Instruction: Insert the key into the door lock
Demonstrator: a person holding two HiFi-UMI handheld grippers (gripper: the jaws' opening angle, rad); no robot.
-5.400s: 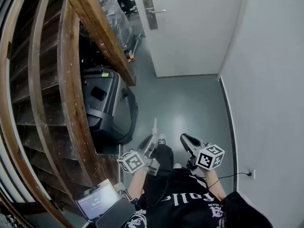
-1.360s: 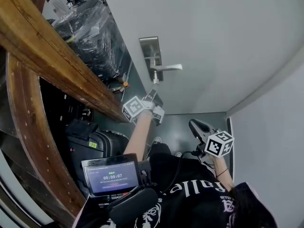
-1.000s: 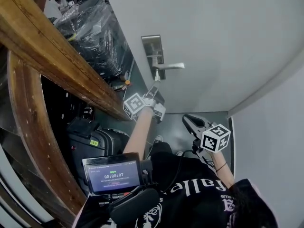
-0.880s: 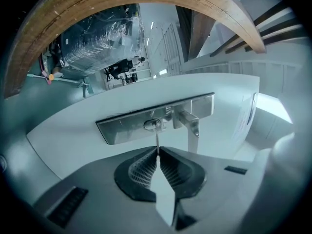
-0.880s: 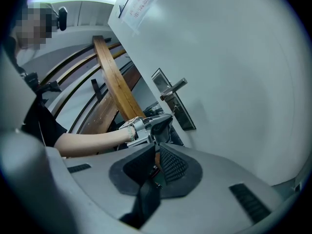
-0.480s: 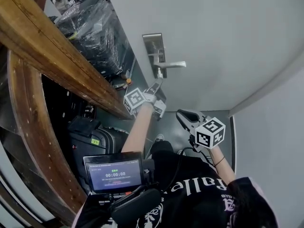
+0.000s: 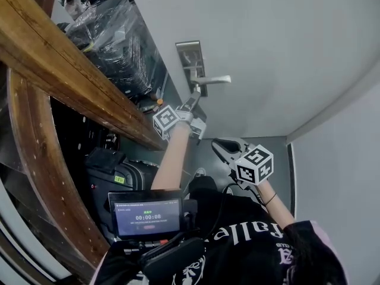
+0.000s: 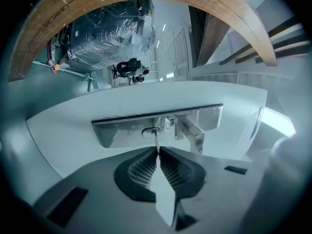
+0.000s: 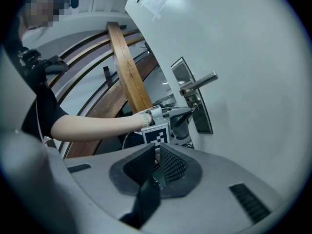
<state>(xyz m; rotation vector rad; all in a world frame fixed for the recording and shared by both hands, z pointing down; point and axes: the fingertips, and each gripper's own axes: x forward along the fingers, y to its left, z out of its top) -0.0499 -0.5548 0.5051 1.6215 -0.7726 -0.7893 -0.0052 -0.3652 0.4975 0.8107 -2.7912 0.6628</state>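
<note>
- Room: I see a pale door (image 7: pixel 267 52) at the far side, a grey floor (image 7: pixel 209 154) below it and a plain wall (image 7: pixel 338 159) on the right.
- Door fittings: a metal plate (image 7: pixel 190 64) on the door carries a lever handle (image 7: pixel 217 79), with the keyhole (image 8: pixel 151 131) just beside the handle's base.
- Left gripper (image 8: pixel 158 152): it is held out far toward the plate on a bare, outstretched forearm (image 7: pixel 172 159). Its jaws are closed on the key (image 8: pixel 156 141).
- Key: its thin shaft runs straight out from the jaws and its tip meets the keyhole. I cannot tell how deep it sits.
- Right gripper (image 9: pixel 157 152): it is held back, near the body and low on the right, pointing toward the door. Its jaws are almost together with nothing gripped between them.
- Left side: a curved wooden stair rail (image 7: pixel 65 64) crosses close to the left arm. A black suitcase (image 7: pixel 113 165) lies beneath it.
- Far left: a plastic-wrapped bundle (image 7: pixel 119 40) stands beyond the rail.
- Near edge: a small lit screen (image 7: pixel 148 212) sits at the person's chest.
</note>
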